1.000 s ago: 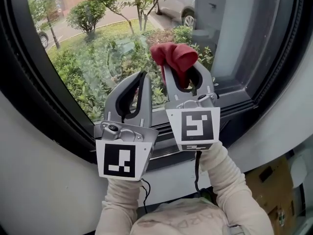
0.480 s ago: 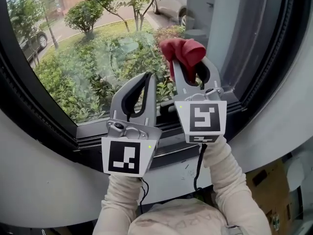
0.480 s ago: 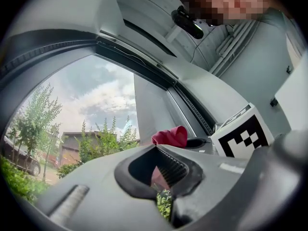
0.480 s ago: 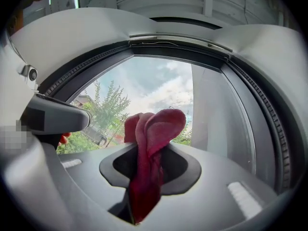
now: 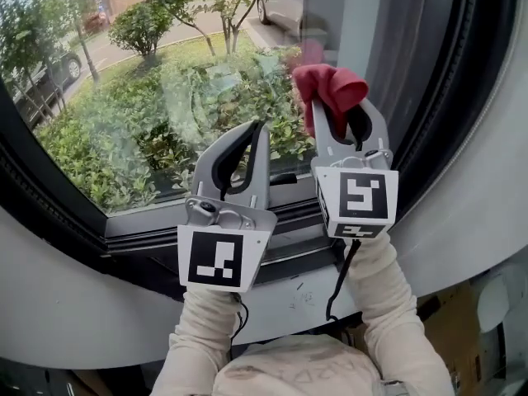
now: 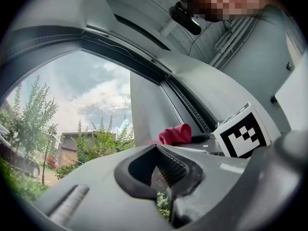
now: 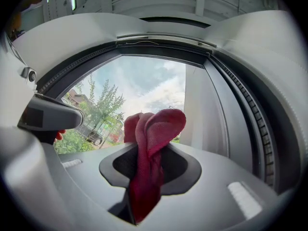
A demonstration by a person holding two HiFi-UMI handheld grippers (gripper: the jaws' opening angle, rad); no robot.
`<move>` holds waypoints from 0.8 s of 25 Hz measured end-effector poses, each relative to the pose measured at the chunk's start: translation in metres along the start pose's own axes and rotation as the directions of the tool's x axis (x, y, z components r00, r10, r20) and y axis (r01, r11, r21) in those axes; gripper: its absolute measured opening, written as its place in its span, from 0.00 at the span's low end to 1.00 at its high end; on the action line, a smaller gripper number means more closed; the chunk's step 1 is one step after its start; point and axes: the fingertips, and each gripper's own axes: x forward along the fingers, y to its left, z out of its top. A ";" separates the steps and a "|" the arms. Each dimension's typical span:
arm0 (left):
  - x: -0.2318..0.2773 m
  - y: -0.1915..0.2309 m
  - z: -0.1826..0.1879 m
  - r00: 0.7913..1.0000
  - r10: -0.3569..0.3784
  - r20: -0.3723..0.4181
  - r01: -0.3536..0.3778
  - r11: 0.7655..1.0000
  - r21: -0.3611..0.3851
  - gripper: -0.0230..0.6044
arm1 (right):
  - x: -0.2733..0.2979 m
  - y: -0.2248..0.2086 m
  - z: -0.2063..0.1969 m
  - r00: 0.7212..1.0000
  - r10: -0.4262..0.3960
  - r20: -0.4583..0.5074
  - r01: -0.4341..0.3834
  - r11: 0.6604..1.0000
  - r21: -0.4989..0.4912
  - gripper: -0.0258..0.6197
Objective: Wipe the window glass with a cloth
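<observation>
The window glass point(image 5: 165, 97) fills the upper left of the head view, with bushes and a road behind it. A red cloth point(image 5: 332, 87) sticks out of my right gripper point(image 5: 342, 110), which is shut on it and holds it up against the glass near the right-hand frame. In the right gripper view the cloth point(image 7: 153, 129) hangs folded between the jaws of the right gripper point(image 7: 149, 146). My left gripper point(image 5: 257, 129) is raised just left of it, shut and holding nothing. In the left gripper view, the left gripper point(image 6: 156, 147) points at the pane, with the cloth point(image 6: 175, 134) beyond it.
A dark window frame point(image 5: 272, 213) runs under the glass, and a grey upright post point(image 5: 388, 40) bounds it on the right. Below curves a white wall point(image 5: 74, 320). A cardboard box point(image 5: 450, 337) sits low at the right. A parked car point(image 5: 285, 2) stands outside.
Both grippers have shifted right and slightly up along the pane. The red cloth now sits closer to the right-hand frame post. Both grips are unchanged.
</observation>
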 end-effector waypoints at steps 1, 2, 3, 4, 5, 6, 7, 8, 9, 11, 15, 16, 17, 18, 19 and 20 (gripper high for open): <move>0.002 -0.001 0.000 1.000 0.000 0.001 0.000 1.000 0.000 0.04 | 0.000 -0.006 -0.002 1.000 -0.007 -0.001 0.007 1.000 0.003 0.25; 0.003 -0.002 0.000 1.000 0.001 0.002 -0.001 1.000 0.001 0.04 | 0.000 -0.009 -0.004 1.000 -0.012 -0.002 0.012 1.000 0.007 0.24; 0.003 -0.002 0.001 1.000 0.002 0.003 -0.002 1.000 0.001 0.04 | 0.000 -0.011 -0.005 1.000 -0.013 -0.001 0.013 1.000 0.012 0.24; 0.004 -0.003 0.001 1.000 0.004 0.004 -0.004 1.000 0.002 0.04 | 0.000 -0.011 -0.006 1.000 -0.014 0.002 0.014 1.000 0.014 0.24; 0.004 -0.003 0.002 1.000 0.005 0.005 -0.006 1.000 0.004 0.04 | -0.001 -0.011 -0.007 1.000 -0.015 0.006 0.015 1.000 0.014 0.24; 0.004 -0.004 0.002 1.000 0.008 0.006 -0.008 1.000 0.006 0.04 | -0.001 -0.010 -0.008 1.000 -0.018 0.009 0.018 1.000 0.014 0.24; 0.004 -0.004 0.002 1.000 0.010 0.005 -0.010 1.000 0.009 0.04 | -0.002 -0.009 -0.010 1.000 -0.020 0.009 0.020 1.000 0.016 0.24; 0.005 -0.003 0.002 1.000 0.013 0.002 -0.013 1.000 0.011 0.04 | -0.003 -0.009 -0.014 1.000 -0.022 0.007 0.022 1.000 0.021 0.24; 0.006 -0.001 0.001 1.000 0.015 -0.003 -0.015 1.000 0.013 0.04 | -0.002 -0.009 -0.019 1.000 -0.024 0.004 0.024 0.999 0.026 0.24; 0.011 0.007 0.000 1.000 0.019 -0.014 -0.019 1.000 0.014 0.04 | 0.000 -0.007 -0.028 1.000 -0.029 -0.002 0.029 0.999 0.034 0.24; 0.009 0.018 0.001 0.999 0.032 -0.026 -0.031 0.999 0.019 0.04 | 0.000 -0.005 -0.035 0.998 -0.057 -0.012 0.057 0.997 0.053 0.23; 0.004 0.018 0.001 0.999 0.034 -0.027 -0.034 0.999 0.020 0.04 | -0.004 -0.005 -0.035 0.998 -0.064 -0.018 0.065 0.996 0.063 0.23; -0.001 0.016 0.000 0.999 0.036 -0.029 -0.036 0.999 0.022 0.04 | -0.008 -0.004 -0.036 0.997 -0.070 -0.023 0.072 0.995 0.073 0.23; -0.007 0.016 -0.002 0.999 0.039 -0.030 -0.038 0.999 0.023 0.04 | -0.013 0.000 -0.037 0.997 -0.073 -0.026 0.075 0.994 0.083 0.23; -0.013 0.016 -0.003 0.999 0.042 -0.032 -0.041 0.999 0.023 0.04 | -0.016 0.004 -0.038 0.997 -0.072 -0.027 0.075 0.993 0.091 0.23; -0.018 0.019 -0.005 0.998 0.045 -0.033 -0.044 0.999 0.022 0.04 | -0.018 0.011 -0.037 0.997 -0.070 -0.026 0.073 0.993 0.097 0.23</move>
